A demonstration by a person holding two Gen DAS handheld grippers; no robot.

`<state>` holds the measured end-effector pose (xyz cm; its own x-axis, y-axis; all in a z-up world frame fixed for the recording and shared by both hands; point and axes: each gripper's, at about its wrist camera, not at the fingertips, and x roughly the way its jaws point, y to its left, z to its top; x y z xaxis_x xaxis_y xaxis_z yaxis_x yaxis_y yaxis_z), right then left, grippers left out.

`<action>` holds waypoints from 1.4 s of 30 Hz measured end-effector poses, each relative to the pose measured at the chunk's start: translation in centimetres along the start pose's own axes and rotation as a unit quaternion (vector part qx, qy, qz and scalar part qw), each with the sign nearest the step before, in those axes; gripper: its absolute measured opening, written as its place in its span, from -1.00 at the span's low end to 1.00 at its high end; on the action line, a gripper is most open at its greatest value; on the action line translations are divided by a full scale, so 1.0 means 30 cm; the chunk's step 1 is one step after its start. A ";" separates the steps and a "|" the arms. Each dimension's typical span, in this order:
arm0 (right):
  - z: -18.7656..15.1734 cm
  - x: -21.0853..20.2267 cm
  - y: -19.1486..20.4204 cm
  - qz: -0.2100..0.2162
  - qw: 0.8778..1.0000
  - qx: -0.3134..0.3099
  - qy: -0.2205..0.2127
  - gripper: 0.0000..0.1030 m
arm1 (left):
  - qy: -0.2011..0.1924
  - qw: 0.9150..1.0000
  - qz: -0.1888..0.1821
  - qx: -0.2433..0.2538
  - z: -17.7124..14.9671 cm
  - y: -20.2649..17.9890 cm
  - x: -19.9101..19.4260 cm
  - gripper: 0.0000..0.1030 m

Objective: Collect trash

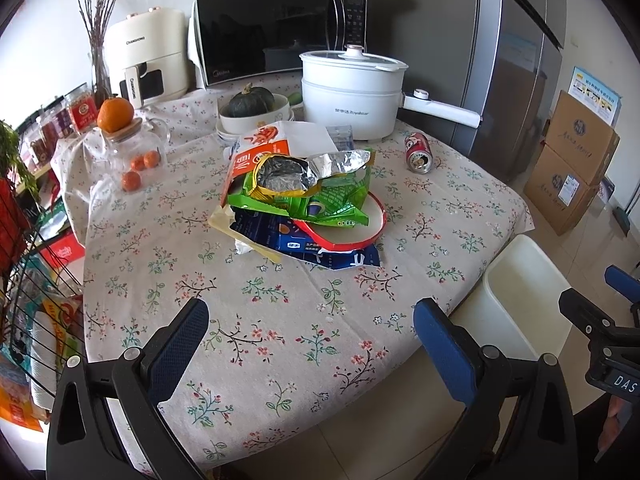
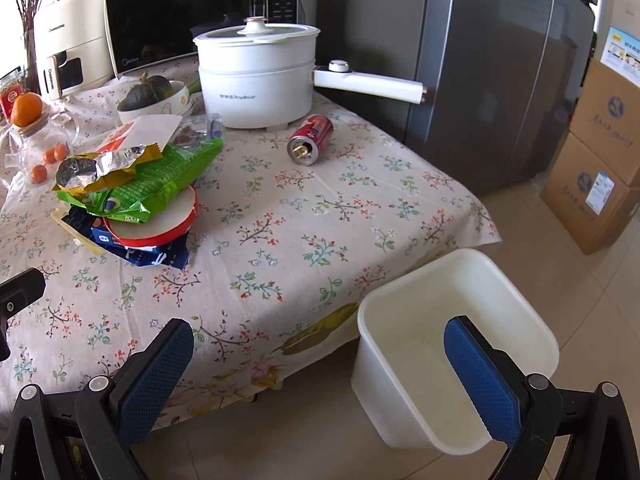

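A pile of trash lies mid-table: a green snack bag point(image 1: 332, 200) with its foil inside showing, an orange-and-white bag point(image 1: 276, 140), a red-rimmed round lid point(image 1: 360, 228) and a dark blue wrapper point(image 1: 344, 258). The green bag point(image 2: 160, 188) and the lid point(image 2: 160, 228) also show in the right wrist view. A red can point(image 1: 418, 152) point(image 2: 312, 140) lies on its side near the pot. A white bin point(image 1: 524, 292) point(image 2: 452, 364) stands on the floor by the table's corner. My left gripper point(image 1: 312, 320) is open and empty over the table's near part. My right gripper point(image 2: 316, 344) is open and empty above the table edge and the bin.
A white electric pot point(image 1: 352, 92), a bowl with a green squash point(image 1: 252, 108), a glass jar with oranges point(image 1: 132, 152), a microwave point(image 1: 276, 32) and an air fryer point(image 1: 148, 60) stand at the back. A grey fridge point(image 2: 480, 60) and cardboard boxes point(image 2: 600, 160) stand to the right. A wire rack point(image 1: 28, 280) is on the left.
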<state>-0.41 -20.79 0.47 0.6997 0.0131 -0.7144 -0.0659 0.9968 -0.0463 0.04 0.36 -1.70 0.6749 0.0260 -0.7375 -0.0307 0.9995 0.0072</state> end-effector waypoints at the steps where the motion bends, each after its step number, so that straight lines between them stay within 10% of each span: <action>1: 0.001 -0.001 -0.001 -0.001 1.000 0.000 -0.001 1.00 | 0.000 1.000 0.000 0.000 0.000 -0.001 0.001 1.00; 42: -0.005 0.003 0.000 -0.001 1.000 0.007 -0.002 1.00 | -0.001 1.000 -0.001 -0.002 -0.002 -0.004 0.000 1.00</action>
<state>-0.44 -20.79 0.30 0.7027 0.0120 -0.7114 -0.0547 0.9978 -0.0372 0.02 0.23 -1.74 0.6764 0.0235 -0.7362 -0.0319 0.9995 0.0026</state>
